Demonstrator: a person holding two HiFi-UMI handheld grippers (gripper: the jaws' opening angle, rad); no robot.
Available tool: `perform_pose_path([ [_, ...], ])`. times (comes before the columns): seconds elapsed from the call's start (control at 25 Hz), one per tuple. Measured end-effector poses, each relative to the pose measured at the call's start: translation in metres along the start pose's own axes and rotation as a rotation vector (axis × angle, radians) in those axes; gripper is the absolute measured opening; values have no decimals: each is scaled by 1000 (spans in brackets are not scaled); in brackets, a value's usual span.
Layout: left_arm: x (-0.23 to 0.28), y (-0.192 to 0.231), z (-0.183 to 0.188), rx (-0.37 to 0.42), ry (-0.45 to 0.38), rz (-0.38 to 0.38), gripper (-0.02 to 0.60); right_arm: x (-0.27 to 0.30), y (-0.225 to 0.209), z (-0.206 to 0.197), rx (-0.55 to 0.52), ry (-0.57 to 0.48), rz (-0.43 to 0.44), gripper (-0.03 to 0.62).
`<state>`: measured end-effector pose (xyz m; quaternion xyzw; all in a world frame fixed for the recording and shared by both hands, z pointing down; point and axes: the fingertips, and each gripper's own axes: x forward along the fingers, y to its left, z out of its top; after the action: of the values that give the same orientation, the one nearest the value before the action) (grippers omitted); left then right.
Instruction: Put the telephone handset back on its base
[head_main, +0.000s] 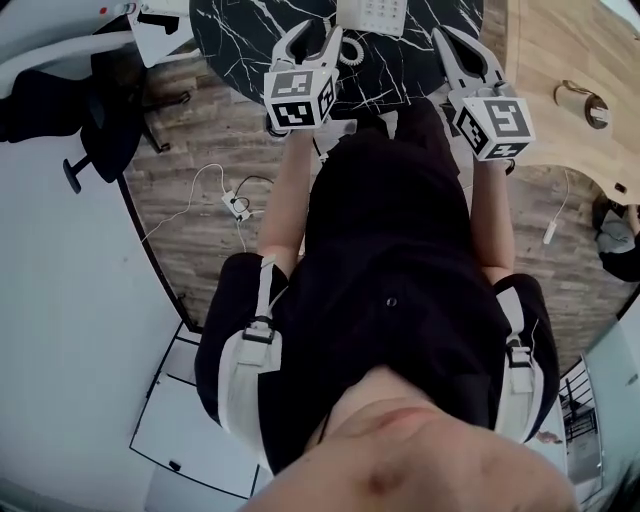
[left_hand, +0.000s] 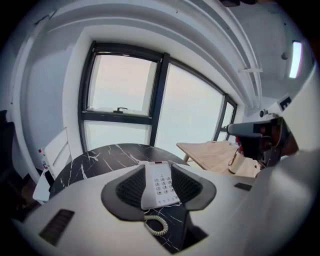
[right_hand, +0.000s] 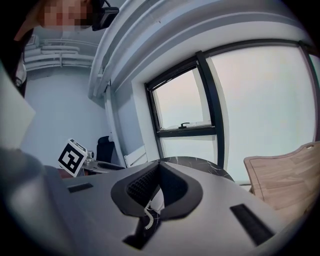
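Note:
A white telephone (head_main: 372, 12) with a keypad lies on the round black marble table (head_main: 240, 30), cut off by the top edge of the head view. Its coiled cord (head_main: 350, 52) hangs toward the table's near edge. In the left gripper view the telephone (left_hand: 160, 186) shows between the jaws, farther off on the table, with the coiled cord (left_hand: 157, 225) below it. I cannot make out the handset apart from the base. My left gripper (head_main: 310, 38) is open and holds nothing. My right gripper (head_main: 462, 45) hovers to the right of the telephone, its pads (right_hand: 145, 185) meeting at the tips, with nothing held.
A pale wooden table (head_main: 560, 60) stands on the right with a round metal object (head_main: 585, 105) on it. A black office chair (head_main: 110, 100) is at the left. White cables (head_main: 238, 205) lie on the wood floor. Large windows (left_hand: 150, 100) are behind the marble table.

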<state>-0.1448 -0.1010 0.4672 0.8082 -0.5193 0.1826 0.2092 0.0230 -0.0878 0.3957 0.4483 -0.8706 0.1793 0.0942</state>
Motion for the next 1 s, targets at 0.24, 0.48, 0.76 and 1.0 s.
perform_pose_path([
  [0.24,-32,-4,27,13,-89,-14,134,-9,11,12,11,-52,-5,29],
  [0.48,-57,-8,49,16,-172,-47,65,-24,19,24,27,-86,5,29],
  [0.76,-82,-17,72,24,-260,-83,21,-40,25,28,-2,-105,-2,29],
  [1.0,-91,-26,87,62,-289,-128,15,-42,33,30,-32,-115,-4,29],
])
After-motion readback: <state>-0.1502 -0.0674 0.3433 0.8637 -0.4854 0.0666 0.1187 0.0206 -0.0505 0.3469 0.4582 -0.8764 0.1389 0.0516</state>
